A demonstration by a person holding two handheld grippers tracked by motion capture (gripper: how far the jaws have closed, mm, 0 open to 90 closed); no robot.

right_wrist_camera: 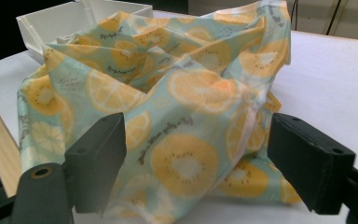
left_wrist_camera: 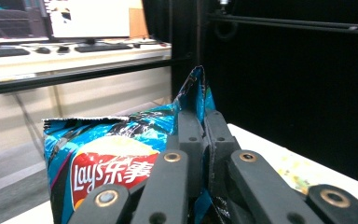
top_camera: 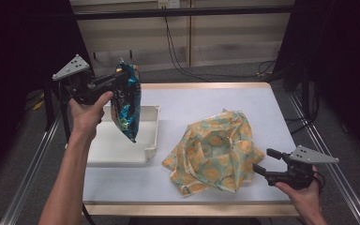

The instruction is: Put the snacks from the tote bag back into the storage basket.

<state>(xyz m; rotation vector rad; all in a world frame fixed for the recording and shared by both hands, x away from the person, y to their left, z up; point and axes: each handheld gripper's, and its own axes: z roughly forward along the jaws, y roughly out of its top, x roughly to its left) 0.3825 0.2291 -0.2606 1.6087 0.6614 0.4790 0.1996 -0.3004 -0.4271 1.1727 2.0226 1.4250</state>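
Nearest the table's (top_camera: pixel 178 192) front edge, toward its right corner, the right tool (top_camera: pixel 261 162) is held low with its jaws spread wide and nothing between them; they point at the cloth bag (top_camera: pixel 214 151), which lies slumped just in front of the pads, apart from them. In the right gripper view the bag (right_wrist_camera: pixel 168 107) is seen crumpled in soft folds, printed with citrus slices. It is judged to be light and limp, so it would collapse and drape if lifted; a hold on a raised fold or a rim edge is thought better than one on the flat body.

Farther back, over the left side of the table, the left tool (top_camera: pixel 122 75) is clamped shut on the top seam of a chip bag (top_camera: pixel 126 105), which hangs above the white tray (top_camera: pixel 154 131). In the left gripper view the crimped seam of the chip bag (left_wrist_camera: pixel 112 158) is pinched flat between the pads. The bag is judged light, slippery and crushable, so the stiff seam is the proper place to grip it.
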